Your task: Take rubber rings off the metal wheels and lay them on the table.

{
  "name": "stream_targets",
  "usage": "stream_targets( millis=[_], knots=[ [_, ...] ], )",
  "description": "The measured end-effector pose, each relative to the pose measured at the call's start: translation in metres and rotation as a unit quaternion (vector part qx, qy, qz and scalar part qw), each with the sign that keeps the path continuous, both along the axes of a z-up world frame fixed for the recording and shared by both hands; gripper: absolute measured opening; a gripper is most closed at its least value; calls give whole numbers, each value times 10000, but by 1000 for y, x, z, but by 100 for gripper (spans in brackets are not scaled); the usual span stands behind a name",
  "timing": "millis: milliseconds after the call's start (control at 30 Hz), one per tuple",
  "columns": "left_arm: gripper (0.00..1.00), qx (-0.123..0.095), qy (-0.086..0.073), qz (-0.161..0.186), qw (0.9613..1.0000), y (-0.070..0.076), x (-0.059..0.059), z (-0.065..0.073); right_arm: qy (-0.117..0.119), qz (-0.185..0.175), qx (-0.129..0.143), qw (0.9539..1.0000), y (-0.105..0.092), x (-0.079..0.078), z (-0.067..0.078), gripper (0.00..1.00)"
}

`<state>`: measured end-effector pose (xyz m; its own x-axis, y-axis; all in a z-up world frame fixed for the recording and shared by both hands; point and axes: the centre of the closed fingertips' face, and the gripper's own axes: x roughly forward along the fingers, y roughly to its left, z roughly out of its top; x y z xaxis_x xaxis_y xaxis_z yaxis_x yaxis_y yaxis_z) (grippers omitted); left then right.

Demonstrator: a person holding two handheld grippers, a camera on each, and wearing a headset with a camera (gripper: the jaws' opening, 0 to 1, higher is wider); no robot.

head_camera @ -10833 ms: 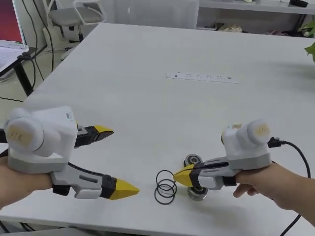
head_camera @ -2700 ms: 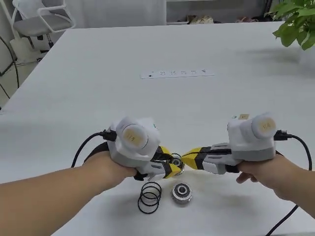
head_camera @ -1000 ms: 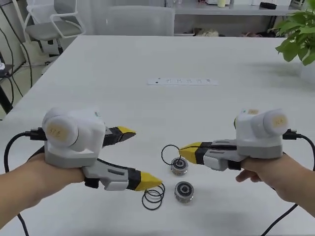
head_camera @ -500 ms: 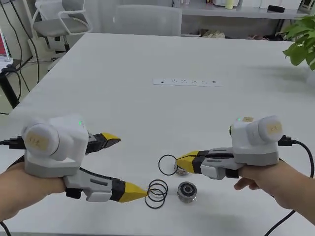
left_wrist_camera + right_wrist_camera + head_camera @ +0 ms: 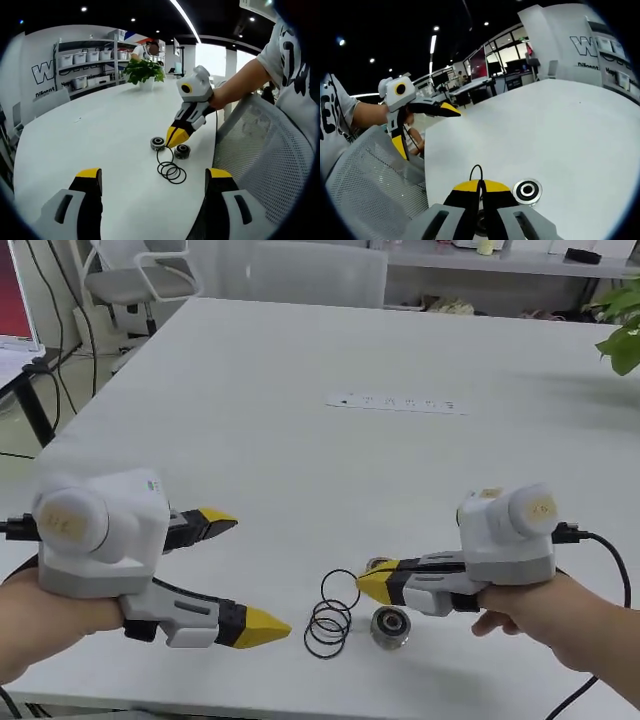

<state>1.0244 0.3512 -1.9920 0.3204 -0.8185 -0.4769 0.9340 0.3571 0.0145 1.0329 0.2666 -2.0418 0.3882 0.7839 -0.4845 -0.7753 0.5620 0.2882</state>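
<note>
The right gripper has its jaws closed on one thin black rubber ring, right by the pile of black rubber rings on the white bench. Two round metal wheels sit right of the pile. Left of the pile, the left gripper hovers with its jaws wide open.

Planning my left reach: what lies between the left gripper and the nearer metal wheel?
Head view: loose rubber rings lie between left gripper and nearer wheel.
</note>
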Motion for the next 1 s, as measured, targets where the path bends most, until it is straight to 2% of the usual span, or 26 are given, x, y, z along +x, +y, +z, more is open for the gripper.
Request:
stream_targets(
  millis=[500,633,867,1000],
  knots=[
    [82,59,51,153,9999,11,4,-4,168,-44,-204,9996,0,7,-17,0],
    [82,84,60,158,9998,11,6,-5,154,-47,-199,9997,0,9,-17,1],
    [82,106,61,152,9998,10,9,-5,68,-80,-203,9997,-1,14,-15,10],
    [82,100,64,135,9998,8,10,-3,35,-138,-91,9999,-2,16,-7,14]
  ],
)
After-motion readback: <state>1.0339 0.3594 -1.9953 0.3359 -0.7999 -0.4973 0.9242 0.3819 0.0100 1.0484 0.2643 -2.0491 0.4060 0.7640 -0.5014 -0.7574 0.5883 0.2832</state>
